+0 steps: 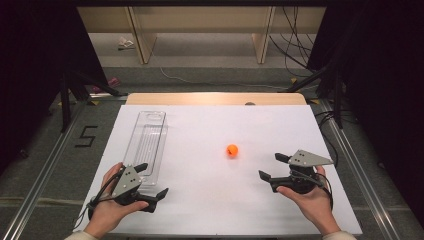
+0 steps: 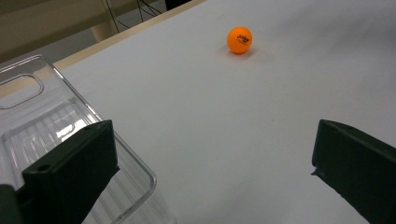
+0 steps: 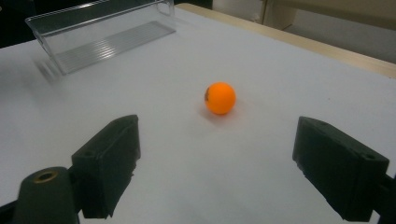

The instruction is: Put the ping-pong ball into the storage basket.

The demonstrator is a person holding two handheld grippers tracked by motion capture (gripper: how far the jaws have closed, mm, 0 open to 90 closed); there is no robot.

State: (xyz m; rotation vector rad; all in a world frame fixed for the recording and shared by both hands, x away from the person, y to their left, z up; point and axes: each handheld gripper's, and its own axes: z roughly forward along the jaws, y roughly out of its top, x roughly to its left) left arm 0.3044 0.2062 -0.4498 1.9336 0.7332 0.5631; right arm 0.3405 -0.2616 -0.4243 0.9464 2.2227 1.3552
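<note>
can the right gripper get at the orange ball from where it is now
Probably yes: the right gripper is open, facing the orange ball, with bare white table between them. The clear tray lies off to the side.

The white bench [image 1: 200, 200] is evenly and brightly lit from above, while the sides of the high view are very dark. The orange ball [image 3: 220, 98] has only a small soft shadow under it. The clear tray [image 3: 107, 32] shows pale reflections. In both gripper views, the near black jaws are slightly out of focus.
</note>
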